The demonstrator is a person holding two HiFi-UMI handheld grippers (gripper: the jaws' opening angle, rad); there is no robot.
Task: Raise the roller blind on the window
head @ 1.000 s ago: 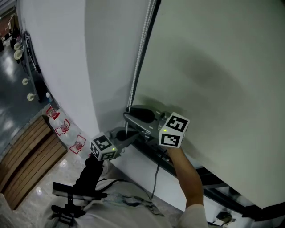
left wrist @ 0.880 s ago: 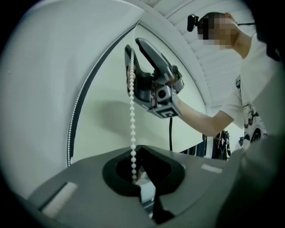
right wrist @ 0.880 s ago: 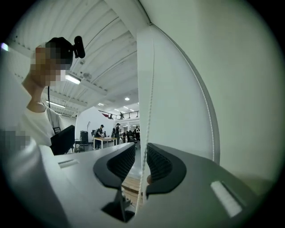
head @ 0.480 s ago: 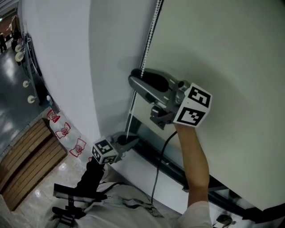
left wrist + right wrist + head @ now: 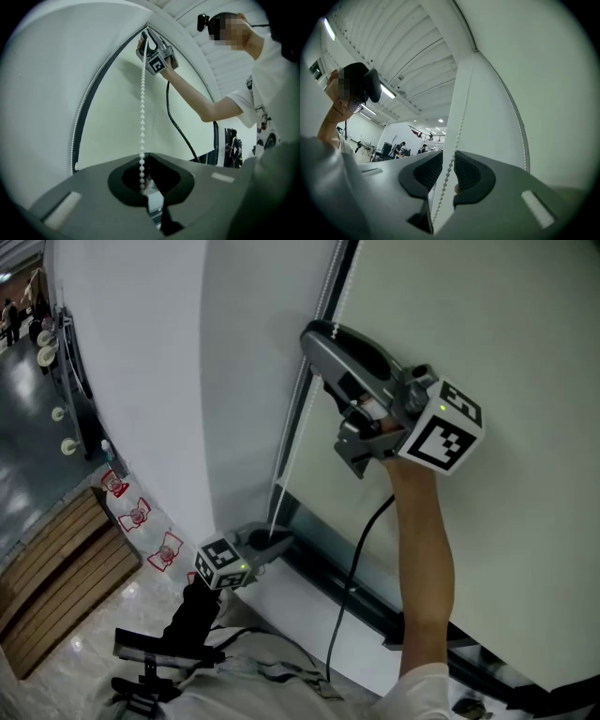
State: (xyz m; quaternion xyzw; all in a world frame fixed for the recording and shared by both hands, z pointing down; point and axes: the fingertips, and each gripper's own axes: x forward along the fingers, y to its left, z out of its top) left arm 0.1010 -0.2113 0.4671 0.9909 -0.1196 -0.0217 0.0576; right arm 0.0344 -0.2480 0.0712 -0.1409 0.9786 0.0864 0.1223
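The pale roller blind (image 5: pixel 506 343) covers the window. Its white bead chain (image 5: pixel 292 442) hangs along the blind's left edge. Low down by the sill, my left gripper (image 5: pixel 279 542) is shut on the chain (image 5: pixel 142 117), which runs taut up from its closed jaws (image 5: pixel 145 157). My right gripper (image 5: pixel 314 334) is high up on the same chain. Its jaws (image 5: pixel 449 157) stand apart with the chain (image 5: pixel 457 136) running through the gap, and they have just been closing a little. The left gripper view shows the right gripper (image 5: pixel 145 35) far above.
A white wall (image 5: pixel 187 381) borders the window on the left. A dark sill rail (image 5: pixel 375 610) runs under the blind. A black cable (image 5: pixel 352 568) hangs from the right gripper. A wooden bench (image 5: pixel 56 568) and a black stand (image 5: pixel 159 652) are below.
My right gripper has risen along the chain, from beside the left gripper near the sill to high up by the blind's edge. The left gripper has stayed where it was.
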